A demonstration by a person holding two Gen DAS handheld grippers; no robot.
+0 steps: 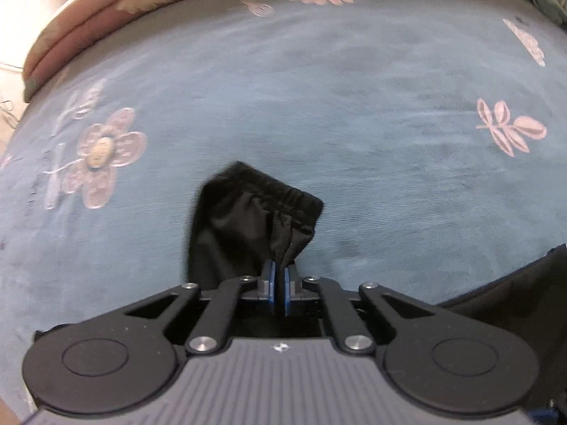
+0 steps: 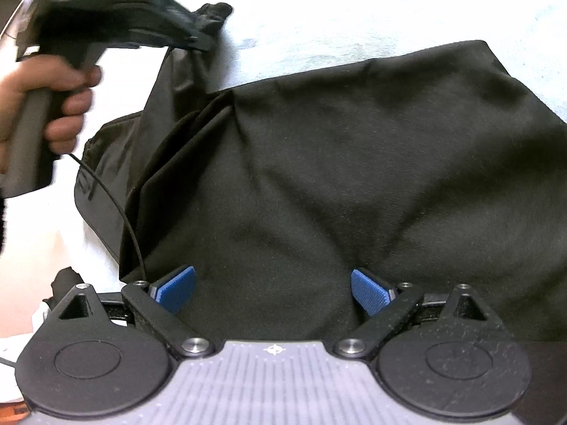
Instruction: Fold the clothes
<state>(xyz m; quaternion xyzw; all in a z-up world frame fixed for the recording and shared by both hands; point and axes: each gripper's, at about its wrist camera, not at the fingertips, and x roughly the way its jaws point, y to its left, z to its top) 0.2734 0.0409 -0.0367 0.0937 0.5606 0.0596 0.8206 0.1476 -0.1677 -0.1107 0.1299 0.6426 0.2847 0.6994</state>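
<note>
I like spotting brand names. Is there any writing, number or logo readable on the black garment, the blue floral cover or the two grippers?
No readable text in either view.
Left gripper: only a small white emblem, no letters.
Right gripper: only a small crosshair mark.
Black garment: no label visible.
Blue cover: flower and leaf patterns only.

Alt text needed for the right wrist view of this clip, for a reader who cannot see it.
The open right gripper hovers over a black garment spread on a pale blue bedspread. At upper left, a hand holds the left gripper, shut on a lifted corner of the garment.
</note>
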